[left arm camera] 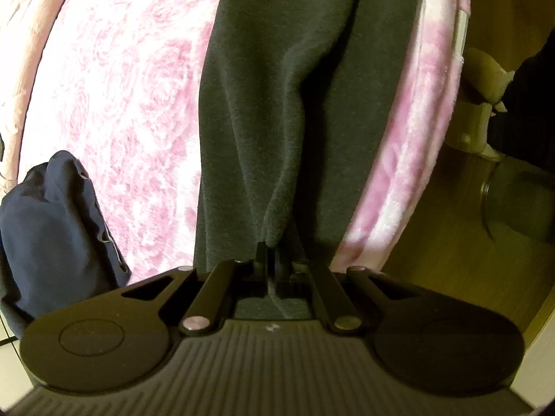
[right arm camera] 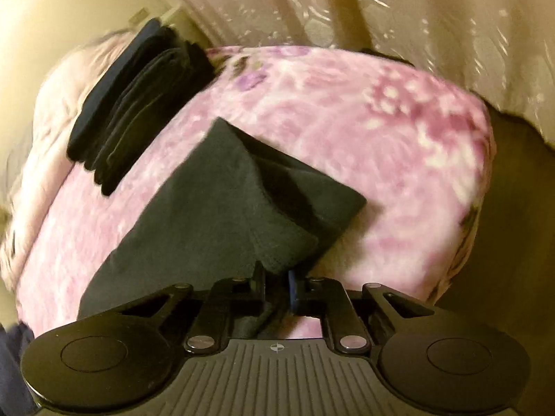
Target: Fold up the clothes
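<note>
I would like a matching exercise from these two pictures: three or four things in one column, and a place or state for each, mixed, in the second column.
Things:
1. left claw
2. folded stack
3. navy garment
4. blanket

Places or states:
A. pink, floral, under all the clothes
B. shut on the grey cloth
C. crumpled at the left edge, left wrist view
D. dark, neat, far left on the bed

Pairs: 1-B, 2-D, 3-C, 4-A
</note>
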The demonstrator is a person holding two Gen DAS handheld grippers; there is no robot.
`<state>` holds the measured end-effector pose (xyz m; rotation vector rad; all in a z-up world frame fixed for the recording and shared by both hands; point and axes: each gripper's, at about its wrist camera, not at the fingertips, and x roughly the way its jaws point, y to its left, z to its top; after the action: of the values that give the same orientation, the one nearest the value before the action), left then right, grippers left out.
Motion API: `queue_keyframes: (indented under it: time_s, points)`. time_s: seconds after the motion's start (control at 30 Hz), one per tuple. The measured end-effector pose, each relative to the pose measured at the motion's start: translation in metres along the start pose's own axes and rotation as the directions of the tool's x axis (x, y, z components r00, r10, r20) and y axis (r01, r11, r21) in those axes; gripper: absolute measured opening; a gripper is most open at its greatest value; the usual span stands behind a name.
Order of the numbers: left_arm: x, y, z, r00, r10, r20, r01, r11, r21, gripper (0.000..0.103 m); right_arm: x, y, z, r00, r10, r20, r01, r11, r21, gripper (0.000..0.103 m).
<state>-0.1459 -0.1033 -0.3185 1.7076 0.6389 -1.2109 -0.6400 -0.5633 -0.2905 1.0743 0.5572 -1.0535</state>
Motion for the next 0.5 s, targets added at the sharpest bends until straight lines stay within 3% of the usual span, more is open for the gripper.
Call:
queue_keyframes:
  time_s: [0.13,0.23,0.37,0.5]
  points:
    - [-0.014,0.010,0.001,0.999,0.039,0.014,-0.038,0.998,-0.041,0.001,-0.024,0.024,0.025,0.999,0.038,0.011,-0.036,0.994,-0.102,0.007]
    - [-0.027,0.016,0.001,0.998,0.053,0.029,-0.050,0.993,-0.109,0.001,-0.031,0.033,0.038,0.998,0.055,-0.033,-0.060,0.982,-0.177,0.008]
    - [-0.024,0.005,0.002,0.999,0.030,0.026,-0.027,0.994,-0.104,0.001,-0.003,0.011,0.029,0.994,0.019,-0.103,-0.029,0.994,-0.101,0.008]
    - [-0.019,-0.010,0.004,1.000,0.014,0.024,-0.012,0.997,-0.072,0.001,0.004,0.000,0.014,0.996,0.009,-0.092,-0.012,1.000,-0.026,0.008]
